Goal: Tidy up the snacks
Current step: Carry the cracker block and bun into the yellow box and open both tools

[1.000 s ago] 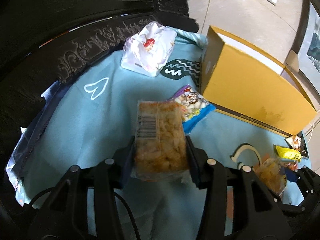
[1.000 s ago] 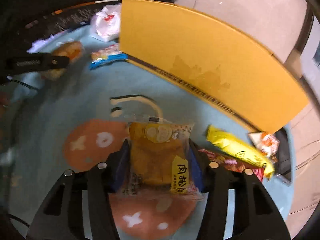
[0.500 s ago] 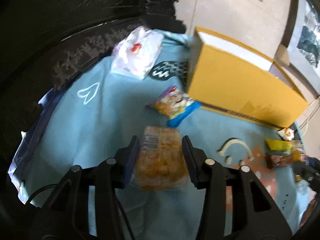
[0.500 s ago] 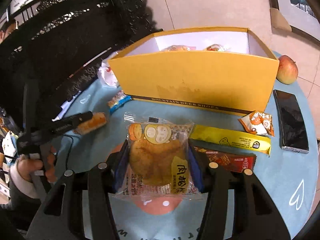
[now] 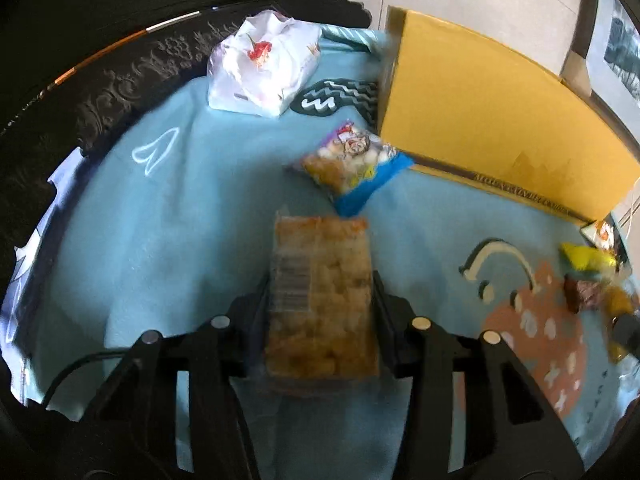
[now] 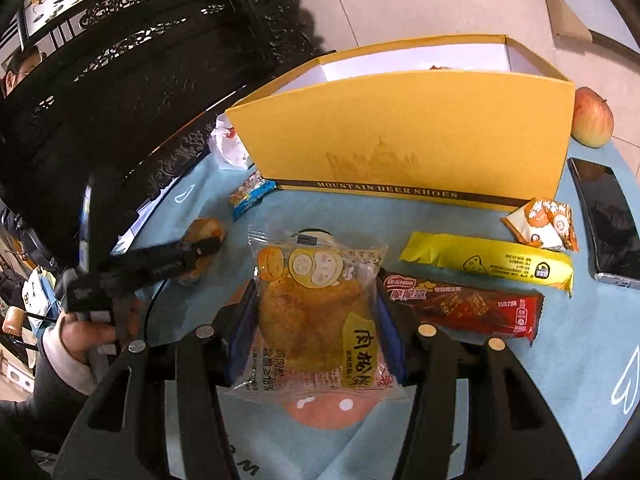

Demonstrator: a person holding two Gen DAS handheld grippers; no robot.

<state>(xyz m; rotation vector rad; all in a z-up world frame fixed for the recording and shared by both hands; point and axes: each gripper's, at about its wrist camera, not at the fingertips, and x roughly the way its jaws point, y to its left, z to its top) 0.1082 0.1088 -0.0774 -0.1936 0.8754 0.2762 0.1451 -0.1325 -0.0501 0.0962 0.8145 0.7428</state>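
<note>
Both grippers loaded, one snack pack each, over the blue tablecloth (image 6: 592, 336).

Left gripper (image 5: 320, 300) clamped on a clear-wrapped crispy bar (image 5: 320, 304), just above the cloth; blue-edged snack bag (image 5: 352, 168) lies ahead of it, touching the yellow box (image 5: 492, 120). White plastic bag (image 5: 264, 68) further back. Right gripper (image 6: 316, 316) clamped on a meat floss cake pack (image 6: 316, 312), facing the open box (image 6: 400, 136). On the cloth to its right: red wafer bar (image 6: 464, 308), yellow stick pack (image 6: 488, 260), small orange pack (image 6: 544, 224), phone (image 6: 608, 220), apple (image 6: 592, 118) by the box corner.
</note>
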